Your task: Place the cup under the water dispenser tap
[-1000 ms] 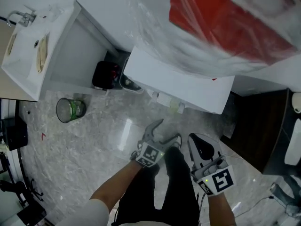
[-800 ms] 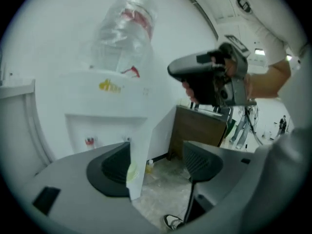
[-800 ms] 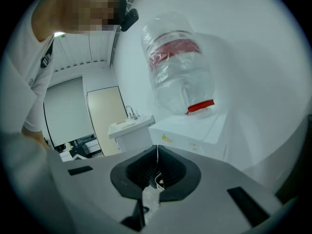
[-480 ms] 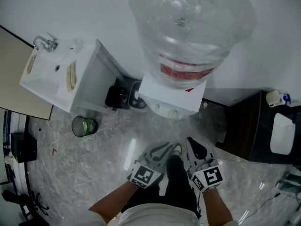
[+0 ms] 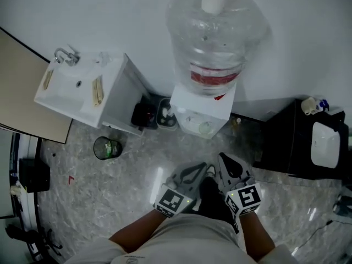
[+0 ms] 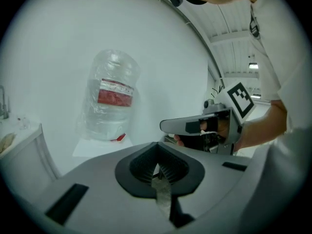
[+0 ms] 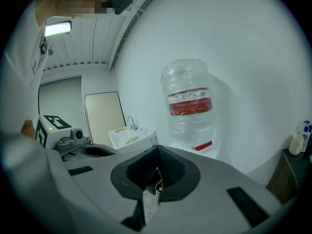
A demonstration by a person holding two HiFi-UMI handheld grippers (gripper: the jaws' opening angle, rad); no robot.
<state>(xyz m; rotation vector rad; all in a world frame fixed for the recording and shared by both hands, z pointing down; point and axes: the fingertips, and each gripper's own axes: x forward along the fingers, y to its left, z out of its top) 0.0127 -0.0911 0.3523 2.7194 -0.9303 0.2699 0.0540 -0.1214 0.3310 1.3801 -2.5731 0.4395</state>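
The white water dispenser [image 5: 201, 106] stands against the wall with a big clear bottle [image 5: 212, 37] on top. Its taps [image 5: 204, 127] face me, and I cannot make out a cup under them. The bottle [image 6: 111, 99] also shows in the left gripper view, and the bottle [image 7: 189, 104] in the right gripper view. My left gripper [image 5: 203, 169] is shut and holds nothing. Beside it, my right gripper [image 5: 223, 159] is shut and empty too. Both are held side by side in front of me, well short of the dispenser.
A white sink unit [image 5: 82, 89] stands left of the dispenser. A round green-lined container [image 5: 106, 147] sits on the marble floor below it. Dark items [image 5: 146, 114] fill the gap between sink and dispenser. A black cabinet [image 5: 286, 142] stands at the right, with a small bottle [image 5: 309, 105] on it.
The left gripper's jaws have gone from spread to shut. Both grippers have risen, and the head view has pulled back, so the whole dispenser and sink now show.
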